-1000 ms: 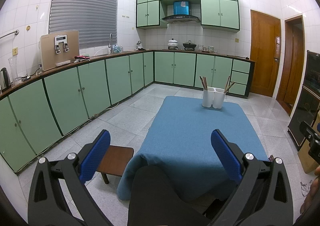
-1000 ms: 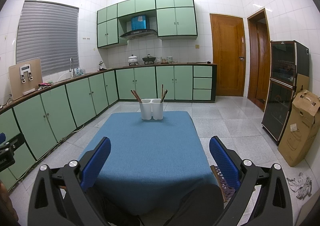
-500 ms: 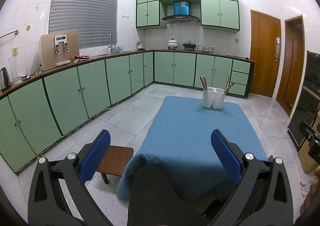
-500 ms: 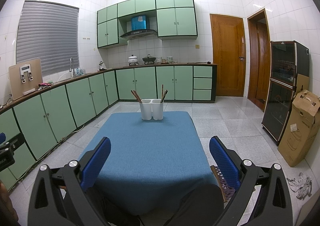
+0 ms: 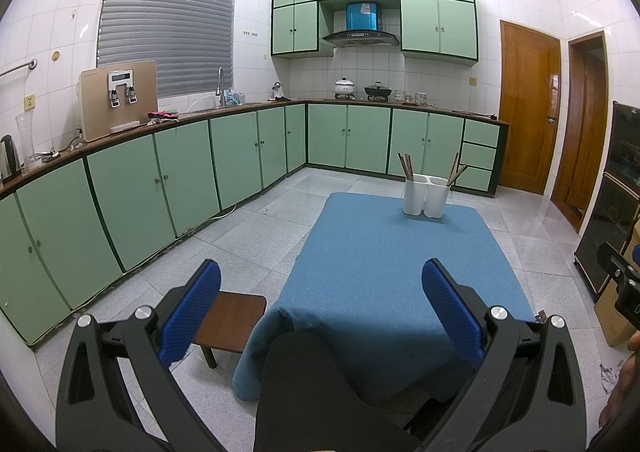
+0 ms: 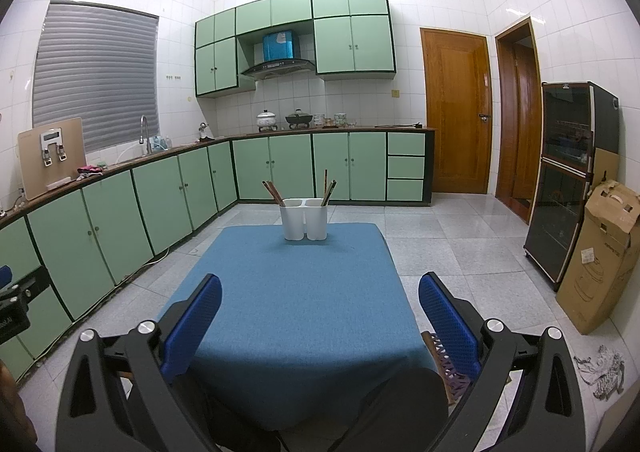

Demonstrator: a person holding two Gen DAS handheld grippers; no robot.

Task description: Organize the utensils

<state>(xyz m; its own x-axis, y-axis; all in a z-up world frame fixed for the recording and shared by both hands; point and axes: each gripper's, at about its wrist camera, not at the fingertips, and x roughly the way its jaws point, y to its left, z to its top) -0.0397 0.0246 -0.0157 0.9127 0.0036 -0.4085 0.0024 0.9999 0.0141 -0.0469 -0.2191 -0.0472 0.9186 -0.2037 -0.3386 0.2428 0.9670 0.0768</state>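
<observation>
A white two-compartment utensil holder [image 5: 425,197] [image 6: 304,219] stands at the far end of a table covered with a blue cloth [image 5: 400,272] [image 6: 300,300]. Brown chopsticks lean out of its left compartment [image 6: 273,191] and its right compartment [image 6: 328,188]. My left gripper [image 5: 320,280] is open and empty, held back from the near end of the table. My right gripper [image 6: 320,292] is open and empty above the near end of the table.
A small brown stool [image 5: 230,316] stands by the table's near left corner. Green cabinets [image 5: 180,180] run along the left and back walls. A dark cabinet [image 6: 568,180] and a cardboard box [image 6: 600,256] stand at the right. A dark knee [image 5: 320,372] is below the grippers.
</observation>
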